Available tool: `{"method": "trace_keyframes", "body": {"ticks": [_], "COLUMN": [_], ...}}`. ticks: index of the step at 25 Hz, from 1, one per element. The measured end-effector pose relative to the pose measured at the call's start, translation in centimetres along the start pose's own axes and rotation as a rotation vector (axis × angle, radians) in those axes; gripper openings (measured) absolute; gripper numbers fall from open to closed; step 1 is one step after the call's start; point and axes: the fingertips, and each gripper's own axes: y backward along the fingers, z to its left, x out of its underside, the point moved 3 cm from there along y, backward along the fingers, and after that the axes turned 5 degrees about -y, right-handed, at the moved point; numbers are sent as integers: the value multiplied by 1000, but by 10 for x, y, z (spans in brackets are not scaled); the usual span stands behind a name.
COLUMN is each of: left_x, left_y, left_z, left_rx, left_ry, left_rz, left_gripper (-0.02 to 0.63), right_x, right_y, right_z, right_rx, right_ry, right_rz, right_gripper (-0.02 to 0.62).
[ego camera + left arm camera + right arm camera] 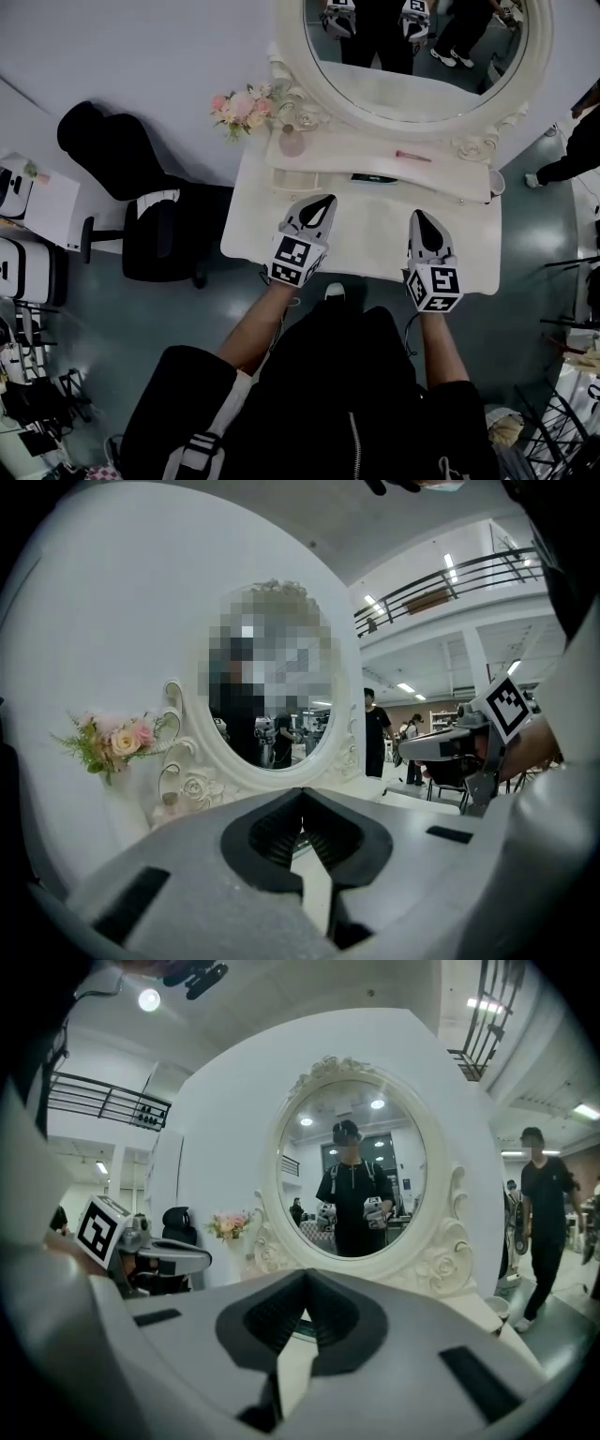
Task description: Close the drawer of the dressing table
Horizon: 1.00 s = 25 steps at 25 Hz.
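Abreast, left tool (322, 202), right tool (422, 218) (closed), over table (370, 239)

The dressing table (366, 234) has a smooth, satin white painted top. Its carved mirror frame (289, 56) shares that cream finish around glossy mirror glass (403, 86). The left gripper (322, 202) and right gripper (421, 218) have matt white plastic shells, with black ribbed pads (274, 834) inside. The floor (187, 319) is shiny.

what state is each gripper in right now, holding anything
left gripper: closed, holding nothing
right gripper: closed, holding nothing
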Motion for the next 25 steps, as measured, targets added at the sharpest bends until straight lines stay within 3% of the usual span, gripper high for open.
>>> {"method": "trace_keyframes", "body": {"ticks": [25], "left_x": [11], "left_y": [-7], "left_z": [9], "left_rx": [-92], "left_ry": [23], "left_rz": [24], "left_gripper": [8], "right_x": [12], "right_y": [-16], "right_z": [-21], "right_rx": [-83], "right_ry": [-19], "right_rz": [10], "right_gripper": [2]}}
